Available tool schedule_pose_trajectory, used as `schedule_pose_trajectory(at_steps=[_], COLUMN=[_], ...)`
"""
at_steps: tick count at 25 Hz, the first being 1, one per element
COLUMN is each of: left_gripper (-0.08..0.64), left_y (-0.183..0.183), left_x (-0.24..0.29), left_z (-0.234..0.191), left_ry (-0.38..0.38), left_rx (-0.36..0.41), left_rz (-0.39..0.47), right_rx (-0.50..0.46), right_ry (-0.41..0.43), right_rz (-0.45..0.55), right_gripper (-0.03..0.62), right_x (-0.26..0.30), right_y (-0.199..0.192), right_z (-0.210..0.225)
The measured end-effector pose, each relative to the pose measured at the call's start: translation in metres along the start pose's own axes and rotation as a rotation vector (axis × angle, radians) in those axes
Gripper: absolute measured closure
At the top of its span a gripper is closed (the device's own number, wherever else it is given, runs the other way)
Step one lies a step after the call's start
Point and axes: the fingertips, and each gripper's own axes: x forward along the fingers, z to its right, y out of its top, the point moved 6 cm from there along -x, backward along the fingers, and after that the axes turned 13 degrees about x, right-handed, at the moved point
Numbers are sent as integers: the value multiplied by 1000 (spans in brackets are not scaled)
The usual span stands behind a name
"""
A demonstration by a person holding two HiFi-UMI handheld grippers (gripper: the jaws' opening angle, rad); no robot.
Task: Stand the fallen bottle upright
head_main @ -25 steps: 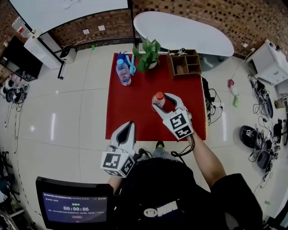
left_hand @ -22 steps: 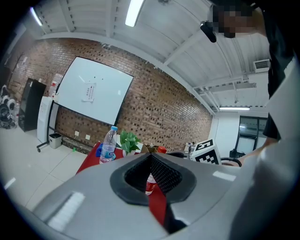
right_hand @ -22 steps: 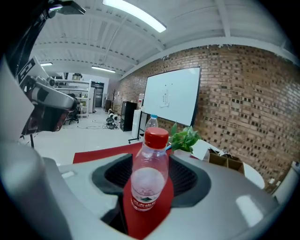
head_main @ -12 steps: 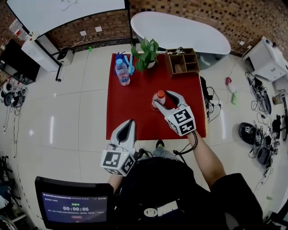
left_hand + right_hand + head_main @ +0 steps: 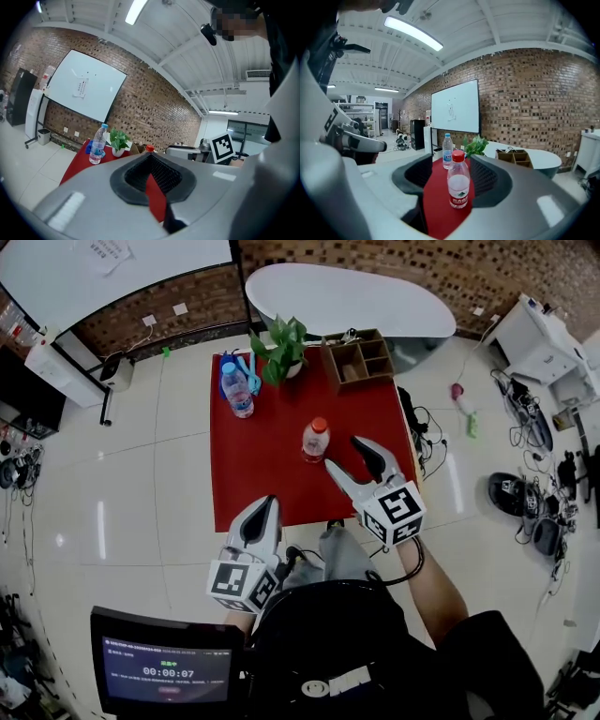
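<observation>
Red-capped bottle (image 5: 316,439) stands upright mid-frame on the red table (image 5: 253,474), just in front of the right gripper (image 5: 342,453), whose jaws are spread wide. Left gripper (image 5: 266,507), lower left, is pressed together.
</observation>
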Motion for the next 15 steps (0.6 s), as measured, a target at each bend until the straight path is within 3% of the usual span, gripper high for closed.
schedule_pose_trajectory(at_steps=[10, 15], left_gripper=[554, 554], left_y=[1, 3], left_x=[-14, -38], left_z=[54, 100], left_ry=[-16, 39], left_rx=[27, 71], left_rz=[12, 40], right_rx=[71, 61], right_ry=[54, 101], right_rz=[34, 42], right_gripper=[348, 348], right_x=[-73, -114], right_y=[-20, -38], right_z=[-28, -40])
